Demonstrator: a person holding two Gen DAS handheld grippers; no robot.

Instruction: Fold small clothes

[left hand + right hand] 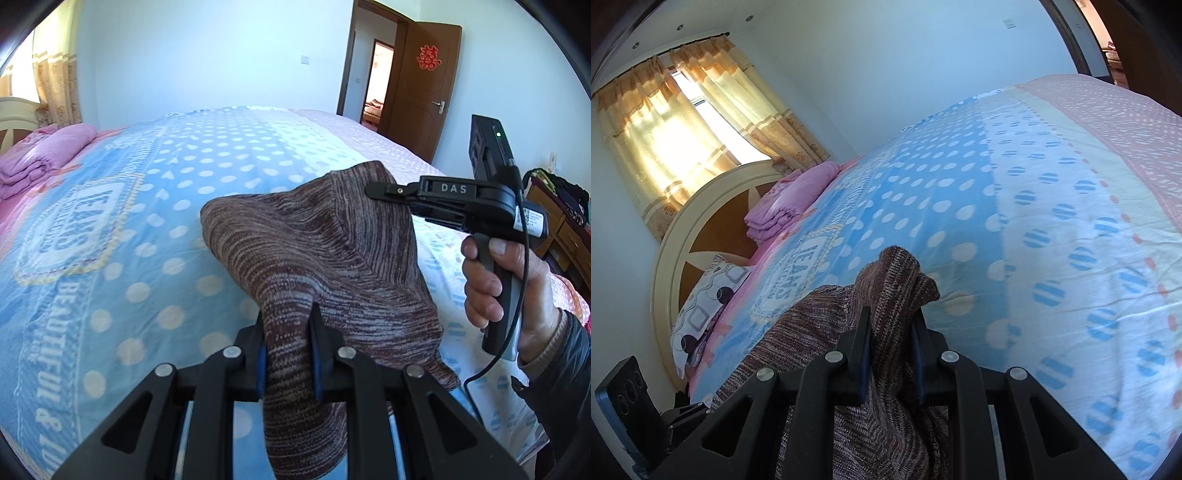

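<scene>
Left wrist view: my right gripper (384,192) reads "DAS", the blue bedspread (122,236) "BEAUTIFUL". My left gripper (286,328) pinches the brown knit garment (314,251), lifted above the bed, my right clamped on its upper edge.

Right wrist view: right gripper (892,332) closed on the garment (886,280) bunched over the dotted bedspread (1015,206); curtains (676,125) behind

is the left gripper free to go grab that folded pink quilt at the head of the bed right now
Probably not. The left gripper is shut on the brown striped knit garment, which the right gripper also holds. The folded pink quilt lies far across the blue dotted bedspread, nothing blocking it.
</scene>
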